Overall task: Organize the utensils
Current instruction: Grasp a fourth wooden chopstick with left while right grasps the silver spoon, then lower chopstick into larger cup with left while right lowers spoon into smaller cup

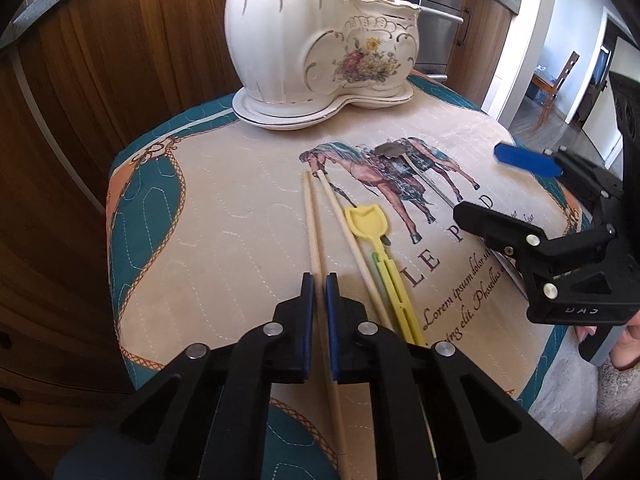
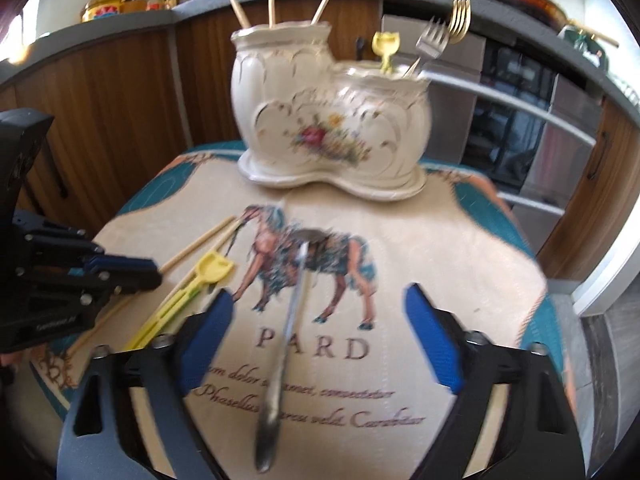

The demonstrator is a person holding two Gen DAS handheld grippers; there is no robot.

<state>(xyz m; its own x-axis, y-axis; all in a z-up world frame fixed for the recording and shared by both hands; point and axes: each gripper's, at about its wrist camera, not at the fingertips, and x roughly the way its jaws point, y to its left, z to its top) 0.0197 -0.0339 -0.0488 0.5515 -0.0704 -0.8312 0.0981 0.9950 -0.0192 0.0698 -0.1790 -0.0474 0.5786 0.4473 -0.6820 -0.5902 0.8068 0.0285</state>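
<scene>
Two pale wooden chopsticks lie side by side on the horse-print cloth (image 1: 224,216). My left gripper (image 1: 319,292) is shut on the left chopstick (image 1: 310,216) near its middle; the other chopstick (image 1: 344,224) lies free beside it. My left gripper (image 2: 154,272) shows at the left edge of the right wrist view. A yellow shovel-shaped utensil (image 1: 366,220) (image 2: 214,268) lies just right of the chopsticks. A metal spoon (image 2: 294,300) lies on the horse print between the open fingers of my right gripper (image 2: 320,300) (image 1: 478,184), untouched.
A white floral ceramic holder (image 1: 320,48) (image 2: 332,120) stands at the cloth's far end. Its tall part holds chopsticks (image 2: 272,4); its low part holds forks (image 2: 432,40) and a yellow shovel (image 2: 385,46). Wooden cabinets (image 1: 100,80) and an oven (image 2: 516,120) lie beyond.
</scene>
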